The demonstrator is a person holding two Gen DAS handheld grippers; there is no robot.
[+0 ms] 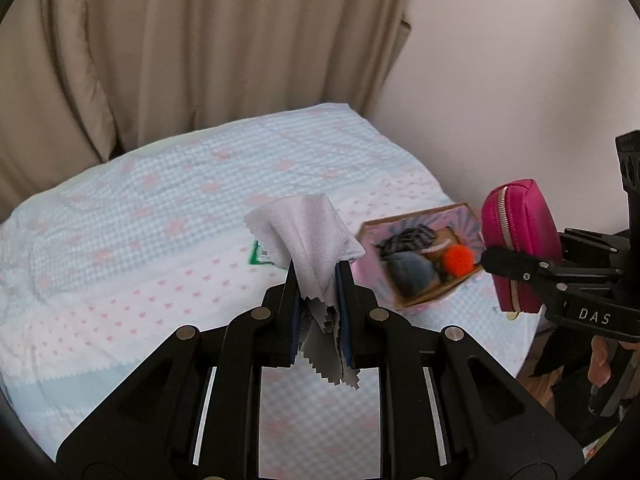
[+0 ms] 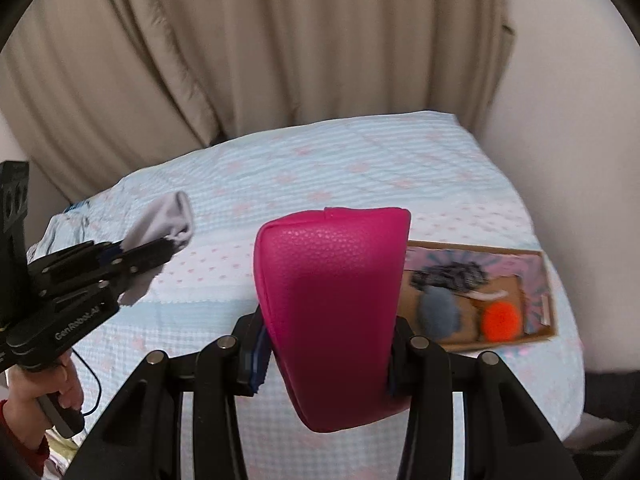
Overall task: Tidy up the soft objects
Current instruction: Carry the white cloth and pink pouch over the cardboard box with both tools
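Bed with pale blue checked quilt [image 1: 140,208], beige curtain behind. Left gripper [image 1: 318,280] fingers clenched on a grey pinked-edge cloth [image 1: 308,236], corner flopping above the tips. Right gripper [image 2: 326,344] fingers grasp a magenta zip pouch [image 2: 332,300] across its width, long axis running up past the tips. Both held clear of the bed, likely bound for the cardboard box of soft items [image 2: 536,332] right of the fingers.

Both views are fisheye cameras riding on the handheld tongs, looking forward and steeply down along the fingers from above the near side of the bed [image 1: 160,208]. The left wrist view faces the far curtain [image 1: 200,40], with the right tongs [image 1: 500,264] entering at its right edge. The right wrist view faces the same way; the left tongs [image 2: 160,252] enter at its left. Both share the bed, the curtain and the cardboard box [image 2: 536,336] on the bed's right side.
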